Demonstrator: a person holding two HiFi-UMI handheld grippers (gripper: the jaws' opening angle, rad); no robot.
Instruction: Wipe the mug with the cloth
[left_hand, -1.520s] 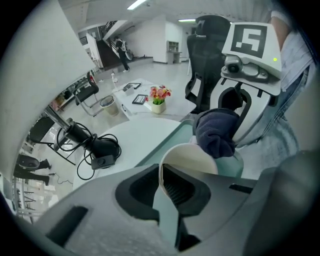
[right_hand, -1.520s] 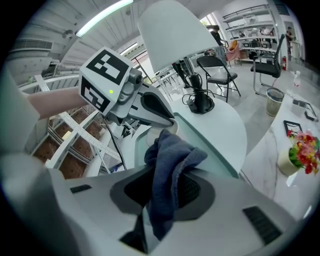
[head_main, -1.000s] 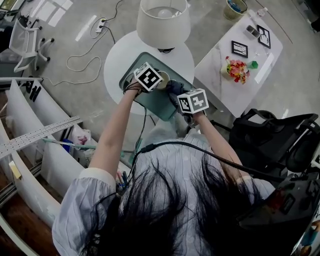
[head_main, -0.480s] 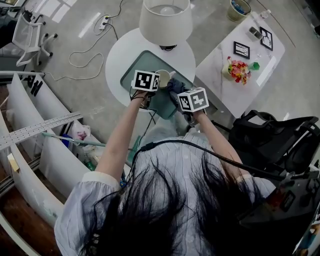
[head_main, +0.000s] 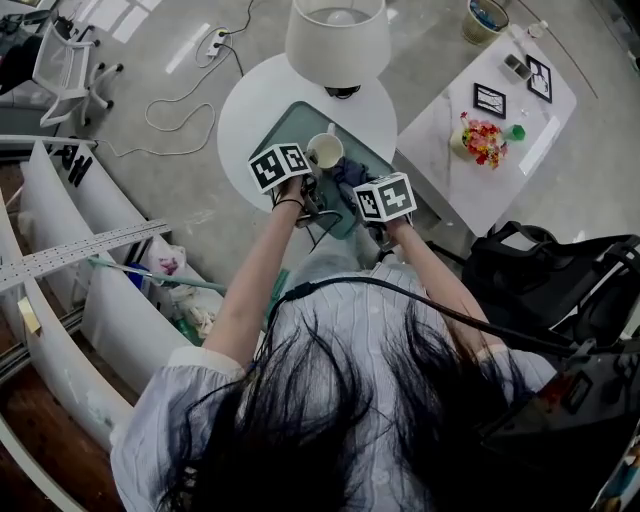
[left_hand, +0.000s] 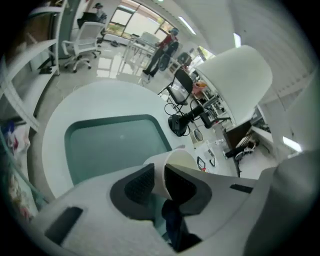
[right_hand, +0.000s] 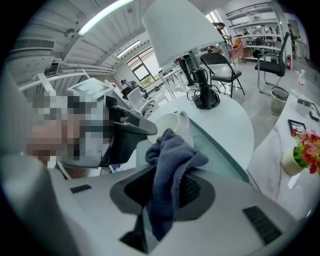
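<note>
The left hand-held gripper (left_hand: 159, 182) is clenched on the wall of the white mug (left_hand: 181, 156), at the green tray (left_hand: 110, 145) on the round bench (head_main: 255, 100). The right hand-held gripper (right_hand: 167, 187) grasps the blue cloth (right_hand: 170, 160), bunched just beside the mug at its 5 o'clock. Wiping seems about to start: the next move calls for pressing cloth onto mug and rubbing.

The left tool (left_hand: 159, 182) is pinching a mug (left_hand: 178, 159) that is looking smooth, white and a bit shiny, like china. Its pads (left_hand: 140, 184) are looking dark, matt and bumpy. The right tool (right_hand: 167, 192) is holding a soft, fuzzy blue-grey cloth (right_hand: 170, 160). Both tools are showing smooth grey plastic. Beyond the left tool, the tray (left_hand: 110, 145) is looking matt green on a smooth white bench (left_hand: 95, 100).
</note>
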